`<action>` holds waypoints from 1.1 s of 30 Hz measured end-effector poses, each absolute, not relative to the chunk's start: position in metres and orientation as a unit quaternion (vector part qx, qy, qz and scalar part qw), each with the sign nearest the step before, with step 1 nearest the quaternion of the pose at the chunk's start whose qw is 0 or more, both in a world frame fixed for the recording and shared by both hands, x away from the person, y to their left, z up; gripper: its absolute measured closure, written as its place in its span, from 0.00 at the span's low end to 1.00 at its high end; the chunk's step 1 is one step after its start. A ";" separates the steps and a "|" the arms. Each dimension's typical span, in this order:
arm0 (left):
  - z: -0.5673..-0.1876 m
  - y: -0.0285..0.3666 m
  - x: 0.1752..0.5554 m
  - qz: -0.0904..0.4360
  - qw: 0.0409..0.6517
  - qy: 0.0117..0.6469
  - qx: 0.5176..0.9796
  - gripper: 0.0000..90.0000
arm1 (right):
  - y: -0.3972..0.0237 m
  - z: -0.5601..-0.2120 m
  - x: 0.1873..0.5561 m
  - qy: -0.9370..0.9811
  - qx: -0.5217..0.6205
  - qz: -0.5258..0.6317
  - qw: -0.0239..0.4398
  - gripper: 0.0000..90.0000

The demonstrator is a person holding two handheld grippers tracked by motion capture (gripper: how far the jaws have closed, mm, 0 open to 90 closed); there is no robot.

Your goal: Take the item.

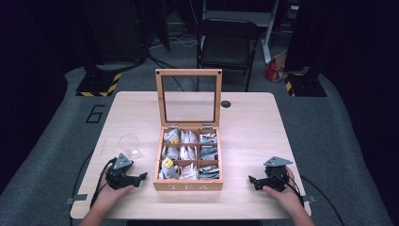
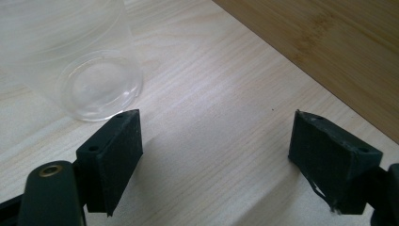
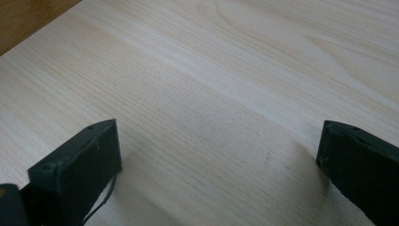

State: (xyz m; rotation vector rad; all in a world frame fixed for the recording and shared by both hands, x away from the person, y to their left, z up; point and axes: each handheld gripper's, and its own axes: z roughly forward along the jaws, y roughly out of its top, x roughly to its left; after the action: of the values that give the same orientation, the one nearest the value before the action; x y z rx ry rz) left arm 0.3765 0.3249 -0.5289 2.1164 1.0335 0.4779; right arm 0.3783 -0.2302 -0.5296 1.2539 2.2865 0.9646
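Note:
A wooden tea box (image 1: pixel 188 186) marked TEA stands at the table's middle front, its glass lid (image 1: pixel 188 96) raised upright. Its compartments hold several tea bags (image 1: pixel 189 154). A clear plastic cup (image 1: pixel 129 145) stands left of the box, and it looms close at the upper left (image 2: pixel 80 66) in the left gripper view. My left gripper (image 1: pixel 141 179) rests on the table just in front of the cup, open and empty, with the box's side (image 2: pixel 329 52) to its right. My right gripper (image 1: pixel 253 181) lies right of the box, open and empty over bare wood (image 3: pixel 211 94).
The light wooden table (image 1: pixel 249 122) has a small black round cap (image 1: pixel 226 104) near its back edge. A black folding chair (image 1: pixel 228 42) stands behind the table, with dark stands and cables on the grey floor.

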 end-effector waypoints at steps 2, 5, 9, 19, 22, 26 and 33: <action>-0.529 0.325 0.377 0.185 0.362 0.401 0.821 0.21 | -0.230 -0.530 0.378 0.809 0.443 0.341 0.179 0.00; -0.528 0.326 0.376 0.182 0.367 0.403 0.819 0.23 | -0.230 -0.530 0.378 0.809 0.443 0.341 0.179 0.00; -0.527 0.326 0.375 0.174 0.367 0.399 0.822 0.26 | -0.230 -0.530 0.378 0.809 0.444 0.341 0.181 0.00; -0.514 0.319 0.367 0.153 0.392 0.406 0.811 0.33 | -0.230 -0.530 0.378 0.808 0.445 0.341 0.181 0.00; -0.509 0.317 0.365 0.149 0.398 0.402 0.811 0.34 | -0.230 -0.530 0.378 0.808 0.445 0.341 0.181 0.00; -0.505 0.315 0.362 0.143 0.405 0.406 0.807 0.36 | -0.230 -0.530 0.378 0.809 0.443 0.341 0.180 0.00; -0.497 0.315 0.358 0.139 0.415 0.410 0.800 0.37 | -0.230 -0.530 0.378 0.808 0.445 0.341 0.181 0.00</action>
State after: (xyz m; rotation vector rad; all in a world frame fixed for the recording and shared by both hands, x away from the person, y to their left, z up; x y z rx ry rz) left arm 0.3579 0.3148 -0.4969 2.0089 1.0303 0.3499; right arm 0.3784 -0.2301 -0.5296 1.2555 2.2832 0.9624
